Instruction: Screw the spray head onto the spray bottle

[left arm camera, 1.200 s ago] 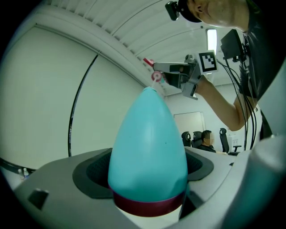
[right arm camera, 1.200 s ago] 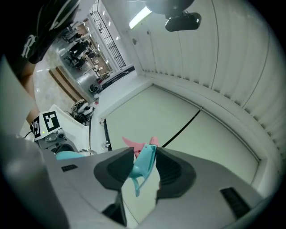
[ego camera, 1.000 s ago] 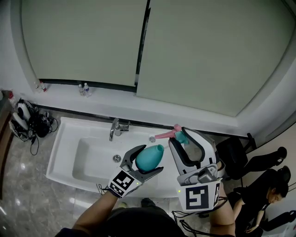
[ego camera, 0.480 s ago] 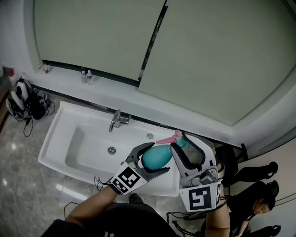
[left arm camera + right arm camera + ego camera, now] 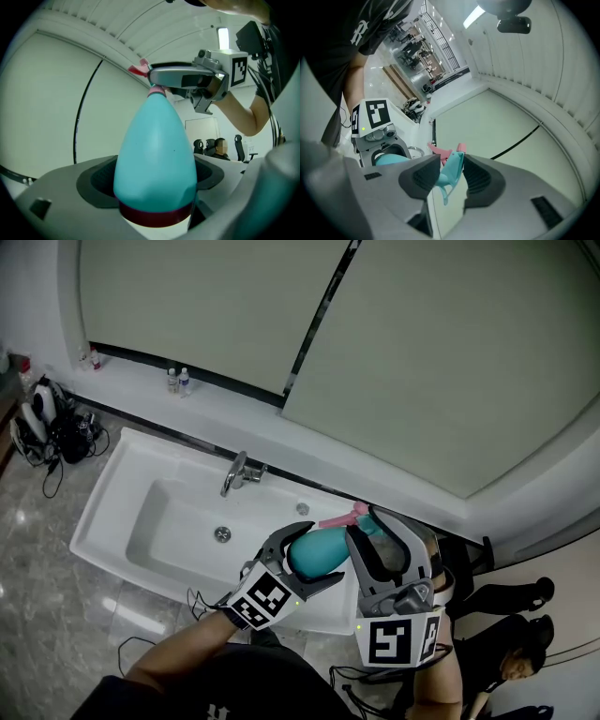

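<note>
A teal spray bottle [image 5: 314, 556] with a dark red band near its base lies in my left gripper [image 5: 317, 559], which is shut on its body. Its neck points toward my right gripper [image 5: 367, 526]. That gripper is shut on the teal spray head [image 5: 364, 519], whose pink nozzle [image 5: 336, 517] sticks out to the left. In the left gripper view the bottle [image 5: 157, 150] fills the middle and its tip meets the head under the right gripper [image 5: 185, 80]. In the right gripper view the spray head [image 5: 451, 171] is pinched between the pads, with the bottle [image 5: 389, 159] just beyond.
Below and to the left is a white sink [image 5: 122, 512] with a chrome faucet [image 5: 234, 474]. Small bottles [image 5: 178, 381] stand on the ledge behind it. Cables and gear [image 5: 47, 432] lie at far left. A seated person [image 5: 516, 662] is at lower right.
The head view has swung, so the sink sits further left. Both grippers kept their hold, and the bottle's neck has come closer to the spray head.
</note>
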